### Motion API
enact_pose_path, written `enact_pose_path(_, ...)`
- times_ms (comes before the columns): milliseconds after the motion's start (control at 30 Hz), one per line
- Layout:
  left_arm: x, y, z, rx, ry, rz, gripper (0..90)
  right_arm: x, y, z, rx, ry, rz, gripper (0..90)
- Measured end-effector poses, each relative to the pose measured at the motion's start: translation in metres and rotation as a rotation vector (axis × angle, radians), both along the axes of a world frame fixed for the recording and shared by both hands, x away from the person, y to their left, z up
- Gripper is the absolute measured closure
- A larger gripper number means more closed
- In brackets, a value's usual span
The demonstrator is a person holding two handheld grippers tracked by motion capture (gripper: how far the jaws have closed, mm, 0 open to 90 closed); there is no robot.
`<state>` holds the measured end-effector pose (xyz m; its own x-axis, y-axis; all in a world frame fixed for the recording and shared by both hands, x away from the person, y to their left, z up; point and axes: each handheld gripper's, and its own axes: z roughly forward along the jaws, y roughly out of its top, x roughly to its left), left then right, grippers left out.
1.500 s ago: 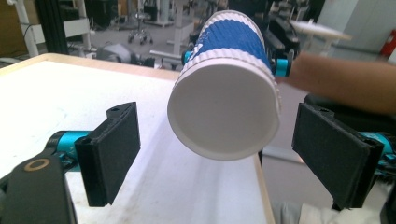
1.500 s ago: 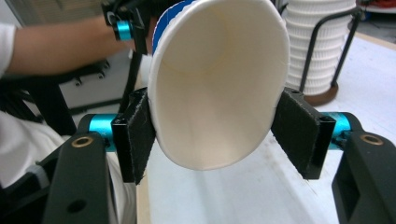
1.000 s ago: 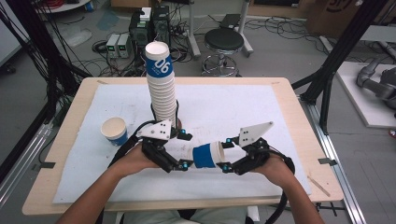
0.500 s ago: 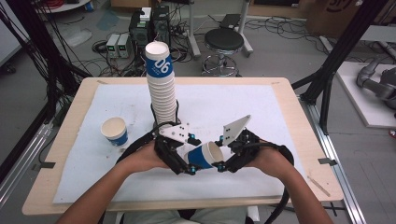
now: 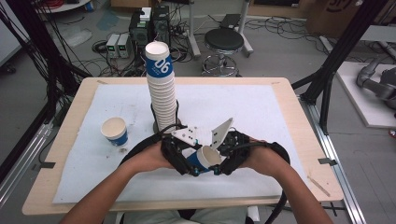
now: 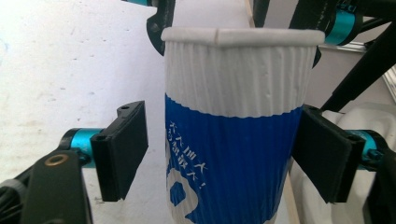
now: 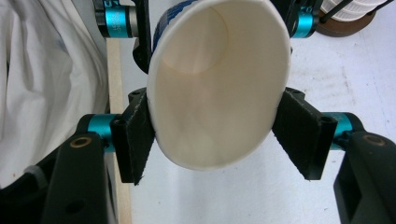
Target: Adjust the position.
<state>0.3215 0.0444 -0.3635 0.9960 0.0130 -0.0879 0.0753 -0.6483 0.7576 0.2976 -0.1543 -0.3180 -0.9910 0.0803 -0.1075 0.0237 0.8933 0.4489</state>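
Cup (image 5: 205,158) between both claws | table edge (image 5: 187,204) near | stack (image 5: 162,93) behind

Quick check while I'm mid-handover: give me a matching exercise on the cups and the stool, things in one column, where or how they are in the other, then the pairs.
Things:
1. tall cup stack
2. single cup
3. held cup
4. stool

Places or states:
A. tilted, between the two grippers near the table's front
B. on the floor beyond the table
C. upright on the mat, alone, left of the stack
D. upright near the table's middle, marked 06 on top

Pairs: 1-D, 2-C, 3-A, 4-B
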Motion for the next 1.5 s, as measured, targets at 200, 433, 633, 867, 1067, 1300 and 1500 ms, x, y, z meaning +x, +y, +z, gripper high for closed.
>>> enact_pose_path(200, 0.0, -0.002, -0.002, 0.011, 0.011, -0.031, 30.9, 0.0, 0.002, 0.0, -0.012, 0.002, 0.008, 33.1)
enact_pose_path(433, 0.0, 0.0, -0.005, -0.028, 0.0, -0.043, 31.2, -0.001, 0.0, -0.002, 0.008, -0.009, 0.025, 31.2)
enact_pose_path(633, 0.002, 0.009, -0.009, -0.156, 0.003, -0.011, 29.5, 0.0, -0.009, 0.0, 0.155, -0.024, -0.032, 20.9)
enact_pose_path(867, 0.004, 0.022, -0.019, -0.31, -0.014, 0.082, 28.7, 0.001, -0.028, 0.008, 0.377, -0.025, -0.103, 20.1)
enact_pose_path(1067, 0.008, 0.031, -0.026, -0.39, -0.043, 0.148, 28.4, 0.001, -0.049, 0.012, 0.558, -0.046, -0.177, 19.1)
enact_pose_path(1300, 0.012, 0.042, -0.032, -0.488, -0.068, 0.217, 28.6, -0.001, -0.07, 0.003, 0.639, -0.062, -0.276, 19.1)
enact_pose_path(1500, 0.014, 0.048, -0.035, -0.568, -0.097, 0.262, 28.6, -0.005, -0.091, -0.015, 0.679, -0.092, -0.369, 19.1)
